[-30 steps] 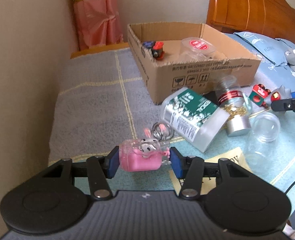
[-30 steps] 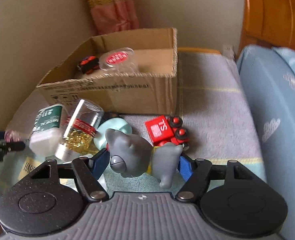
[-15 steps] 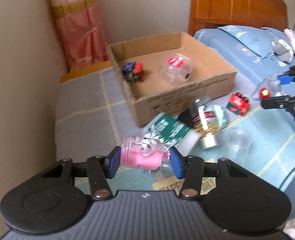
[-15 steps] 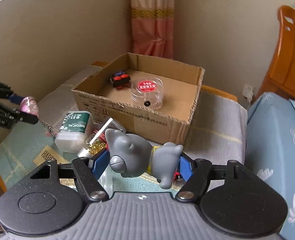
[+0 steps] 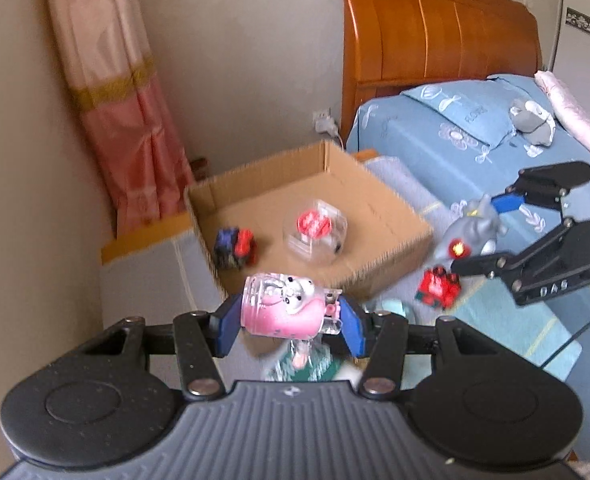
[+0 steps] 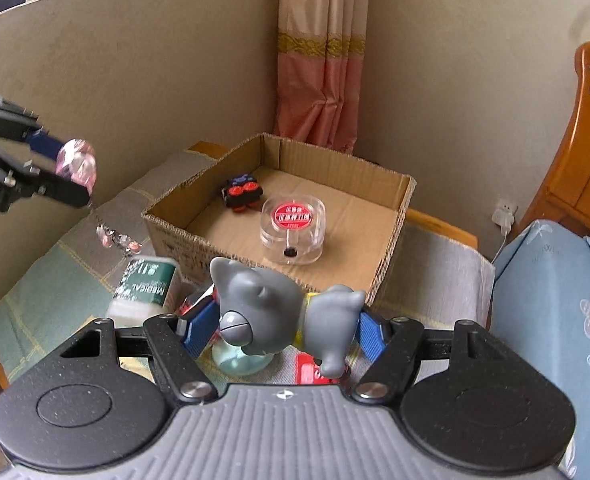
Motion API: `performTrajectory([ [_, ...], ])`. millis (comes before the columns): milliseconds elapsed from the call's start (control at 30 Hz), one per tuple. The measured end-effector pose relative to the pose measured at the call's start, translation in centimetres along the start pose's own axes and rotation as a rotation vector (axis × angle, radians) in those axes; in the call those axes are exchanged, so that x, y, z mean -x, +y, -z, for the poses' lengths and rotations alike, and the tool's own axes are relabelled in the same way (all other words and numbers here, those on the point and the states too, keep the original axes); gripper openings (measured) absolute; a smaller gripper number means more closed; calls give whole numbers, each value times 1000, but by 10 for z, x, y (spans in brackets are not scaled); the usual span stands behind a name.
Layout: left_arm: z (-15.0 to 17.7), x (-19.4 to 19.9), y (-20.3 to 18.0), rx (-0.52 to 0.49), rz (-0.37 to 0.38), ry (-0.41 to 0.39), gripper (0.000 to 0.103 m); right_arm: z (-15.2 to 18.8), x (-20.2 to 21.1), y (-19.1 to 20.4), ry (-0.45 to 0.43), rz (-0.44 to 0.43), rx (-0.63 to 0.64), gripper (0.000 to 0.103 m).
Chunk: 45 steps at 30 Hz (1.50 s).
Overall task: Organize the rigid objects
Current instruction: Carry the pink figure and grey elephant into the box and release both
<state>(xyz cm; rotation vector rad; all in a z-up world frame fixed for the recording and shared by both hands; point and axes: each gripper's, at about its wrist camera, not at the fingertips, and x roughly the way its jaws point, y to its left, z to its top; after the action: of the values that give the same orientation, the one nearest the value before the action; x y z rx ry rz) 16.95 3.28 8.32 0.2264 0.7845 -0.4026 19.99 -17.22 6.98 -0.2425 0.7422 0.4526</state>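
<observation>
Both grippers are closed on toys and held up in the air short of the cardboard box (image 6: 391, 216), which sits at twelve o'clock from each.

Largest first: the box is open-topped, matte brown corrugated card with raw edges, light and easily dented. It already holds a clear hard-plastic case (image 6: 293, 232) with a red round label and a small blue-and-red toy car (image 6: 242, 194).

Next, the right gripper (image 6: 291, 330) clamps a grey figurine (image 6: 279, 312) across its middle between blue pads. Smooth moulded plastic, rounded and stiff, probably light; the curved body could swivel, so the narrow waist looks the safest hold.

Smallest, the left gripper (image 5: 291, 318) pinches a pink keychain capsule (image 5: 283, 310) end to end. Its shell looks glossy, clear and slippery, likely brittle, and its chain dangles loose at six o'clock, so it may snag the box rim.
</observation>
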Motion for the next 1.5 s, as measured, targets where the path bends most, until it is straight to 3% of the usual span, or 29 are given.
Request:
performTrajectory([
  [233,-33,-30,9,12,-11,-22,51,-23,-5,-6,-23,7,-2,76],
  [467,-33,-67,14,32,-18,23,51,-40,-14,-9,-29,13,4,76],
  [533,-28,-74,15,43,-25,42,54,-43,-18,-9,-27,15,3,76],
  [600,-22,-77,18,60,-30,34,77,-45,-23,-10,-22,18,5,76],
  [667,-18,-75,20,63,-41,9,89,-47,-26,-11,-19,18,3,76],
  [1100,13,-44,24,57,-69,-15,91,-62,-62,-8,29,18,-7,76],
  [1200,19,-38,25,57,-76,-22,95,-65,-71,-7,37,31,-13,79],
  [1333,23,-31,24,56,-90,-32,96,-65,-71,-4,26,78,-9,103],
  [1500,27,-28,21,66,-90,-27,97,-62,-55,4,5,79,7,103],
])
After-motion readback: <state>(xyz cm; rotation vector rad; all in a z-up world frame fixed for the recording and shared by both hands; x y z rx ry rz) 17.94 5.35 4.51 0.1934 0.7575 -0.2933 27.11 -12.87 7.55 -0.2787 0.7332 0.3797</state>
